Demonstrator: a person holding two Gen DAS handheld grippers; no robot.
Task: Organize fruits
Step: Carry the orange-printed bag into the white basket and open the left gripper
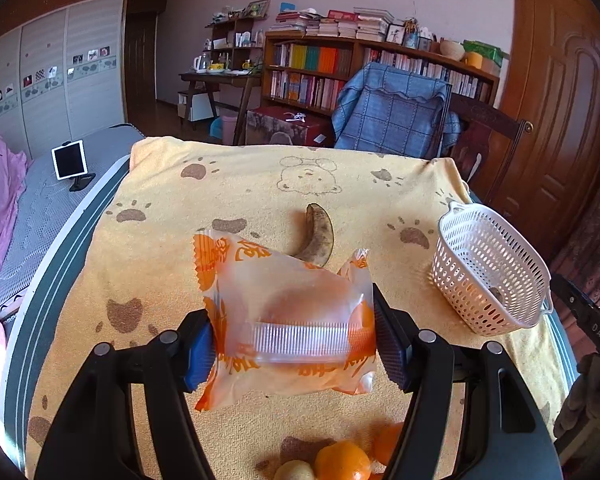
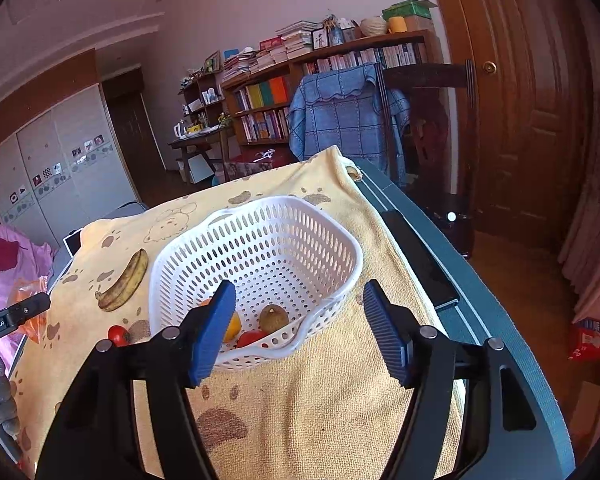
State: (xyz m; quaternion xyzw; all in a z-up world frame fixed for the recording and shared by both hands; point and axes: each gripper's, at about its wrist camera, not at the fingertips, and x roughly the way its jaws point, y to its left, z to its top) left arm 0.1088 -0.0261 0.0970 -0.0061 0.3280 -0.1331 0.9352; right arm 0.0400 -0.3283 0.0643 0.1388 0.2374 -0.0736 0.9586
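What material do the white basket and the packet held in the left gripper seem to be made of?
The white basket looks like moulded rigid plastic, slightly glossy: thin walls pierced with even rows of slots, and a smooth rolled rim. The packet held in the left gripper looks like thin plastic film, frosted and half clear with orange print: it shows a ribbed sealed strip and a round shape showing through.

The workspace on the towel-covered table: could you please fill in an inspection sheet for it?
Surface: yellow paw-print towel over a table.
Job's things: white basket holding a kiwi, a red fruit and a yellow one; banana and oranges loose on the towel.
Clutter: orange snack packet.
Grippers: left gripper shut on the packet; right gripper open, empty, before the basket.
Cables: nothing seen.
Surroundings: bookshelf, chair with a blue blanket, wooden door.
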